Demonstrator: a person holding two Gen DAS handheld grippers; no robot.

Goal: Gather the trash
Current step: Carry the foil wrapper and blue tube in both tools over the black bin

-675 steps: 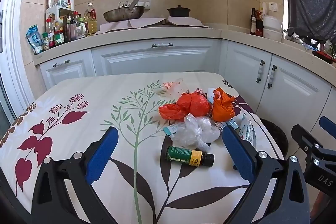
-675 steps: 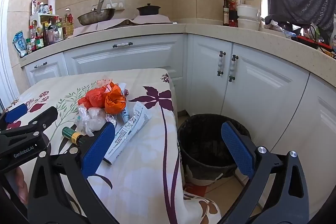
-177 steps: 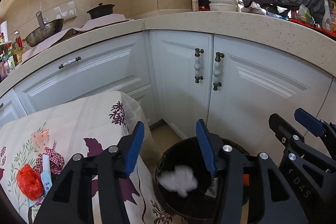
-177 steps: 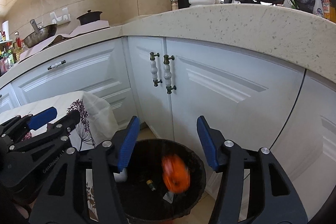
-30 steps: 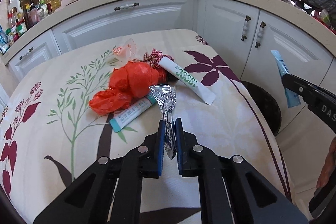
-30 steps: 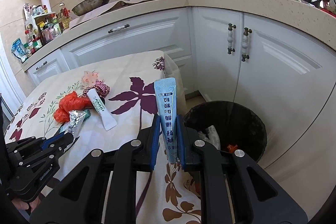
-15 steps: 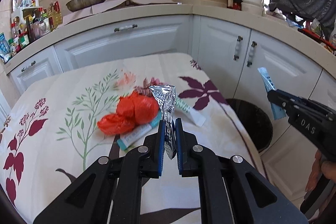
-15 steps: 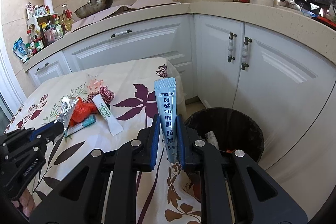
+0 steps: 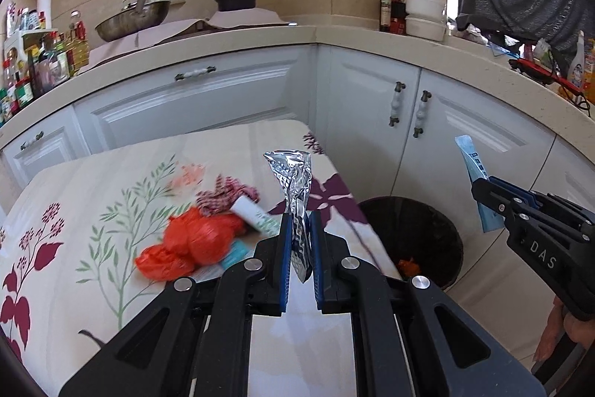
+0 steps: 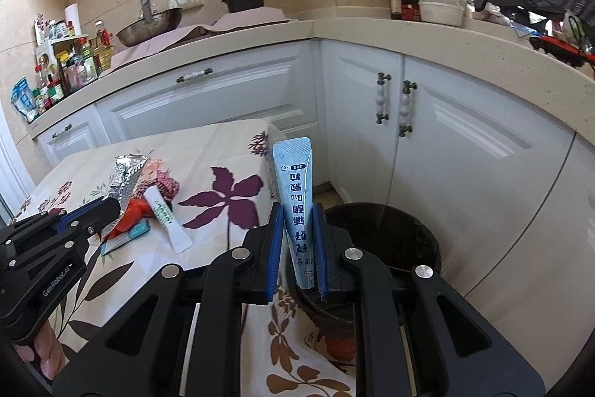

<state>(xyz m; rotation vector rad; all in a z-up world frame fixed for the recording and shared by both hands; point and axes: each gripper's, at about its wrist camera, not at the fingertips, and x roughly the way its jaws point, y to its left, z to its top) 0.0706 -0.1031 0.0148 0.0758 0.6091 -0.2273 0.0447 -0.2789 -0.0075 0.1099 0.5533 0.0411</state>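
Both grippers have risen off the tabletop and swung toward the bin since a second ago, each carrying its piece of trash along. The left gripper has its fingers pressed onto a crumpled foil wrapper, which stands upright out of the pinch. The right gripper has its fingers pressed onto a light blue tube, also upright, crimped end at 12 o'clock. In the right wrist view the bin sits on the floor just past the tube, from 12 to 3 o'clock of the fingers, close to the white cabinets. In the left wrist view the bin lies at 2 o'clock of the foil, with an orange scrap inside. Left on the tabletop, at 10 o'clock of the left fingers, are an orange bag, a checked cloth, a white tube and a teal packet, all bunched together and touching.
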